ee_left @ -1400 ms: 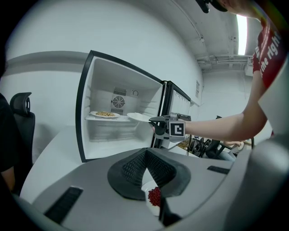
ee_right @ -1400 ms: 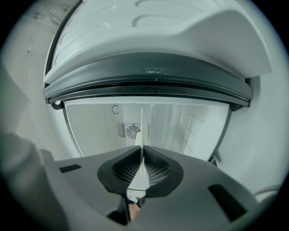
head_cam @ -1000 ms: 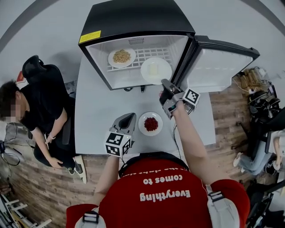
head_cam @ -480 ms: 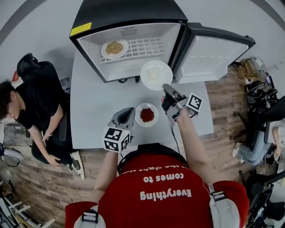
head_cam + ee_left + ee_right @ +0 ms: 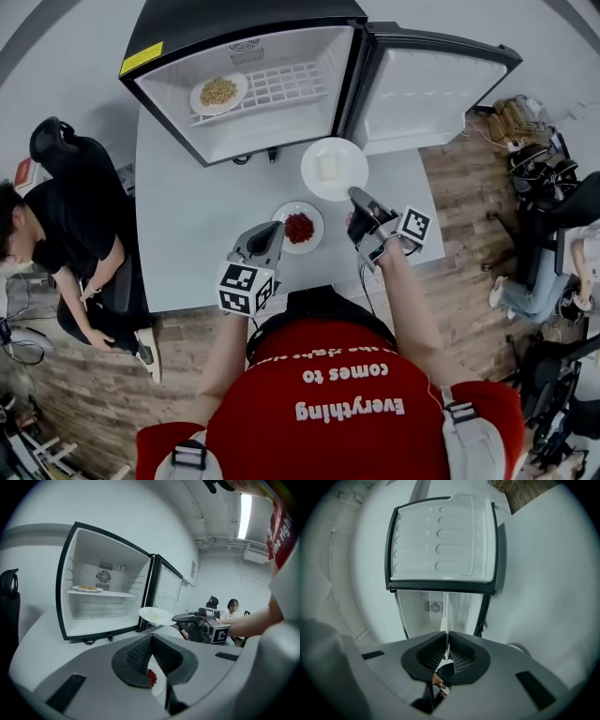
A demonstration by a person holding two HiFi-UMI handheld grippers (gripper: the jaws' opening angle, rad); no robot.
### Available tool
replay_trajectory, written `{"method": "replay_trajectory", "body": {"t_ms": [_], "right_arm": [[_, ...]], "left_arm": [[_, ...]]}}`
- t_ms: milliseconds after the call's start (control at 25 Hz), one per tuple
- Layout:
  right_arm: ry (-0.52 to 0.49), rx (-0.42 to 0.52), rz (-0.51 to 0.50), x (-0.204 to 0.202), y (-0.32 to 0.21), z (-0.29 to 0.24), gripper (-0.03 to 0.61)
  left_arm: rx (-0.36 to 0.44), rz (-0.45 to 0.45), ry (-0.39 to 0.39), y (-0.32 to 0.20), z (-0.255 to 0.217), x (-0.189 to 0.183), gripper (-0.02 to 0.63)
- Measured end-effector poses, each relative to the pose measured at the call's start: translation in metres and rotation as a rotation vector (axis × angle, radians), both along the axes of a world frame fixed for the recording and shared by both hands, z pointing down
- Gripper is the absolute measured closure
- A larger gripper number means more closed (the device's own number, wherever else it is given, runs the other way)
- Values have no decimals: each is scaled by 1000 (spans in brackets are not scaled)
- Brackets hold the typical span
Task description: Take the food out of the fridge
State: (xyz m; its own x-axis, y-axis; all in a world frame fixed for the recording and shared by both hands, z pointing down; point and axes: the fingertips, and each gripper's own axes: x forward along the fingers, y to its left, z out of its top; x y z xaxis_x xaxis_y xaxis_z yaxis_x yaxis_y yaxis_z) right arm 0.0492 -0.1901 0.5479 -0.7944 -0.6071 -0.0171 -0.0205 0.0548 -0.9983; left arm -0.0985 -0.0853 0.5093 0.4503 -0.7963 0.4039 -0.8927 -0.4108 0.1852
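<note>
Round white plate [image 5: 347,159] — ribbed right tongs [image 5: 356,196]

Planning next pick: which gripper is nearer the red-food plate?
Left. Left gripper is at the red-food plate, on its left; right gripper, holding the white plate, is farther right.

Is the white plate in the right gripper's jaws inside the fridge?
No, the head view shows the white plate, gripped by the right gripper, out in front of the open fridge, over the table.
</note>
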Motion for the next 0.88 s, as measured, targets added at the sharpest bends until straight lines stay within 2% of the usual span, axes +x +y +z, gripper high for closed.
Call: {"method": "replay_trajectory", "body": {"t_ms": [360,880], "right_arm": [[25,-72,53,37,30,30,549],[110,-232,131,73,66,92,549]], "left_arm": [[-22,74,-7,0,8,23,615],[-67,184,-20,-1,25,57,615]]}}
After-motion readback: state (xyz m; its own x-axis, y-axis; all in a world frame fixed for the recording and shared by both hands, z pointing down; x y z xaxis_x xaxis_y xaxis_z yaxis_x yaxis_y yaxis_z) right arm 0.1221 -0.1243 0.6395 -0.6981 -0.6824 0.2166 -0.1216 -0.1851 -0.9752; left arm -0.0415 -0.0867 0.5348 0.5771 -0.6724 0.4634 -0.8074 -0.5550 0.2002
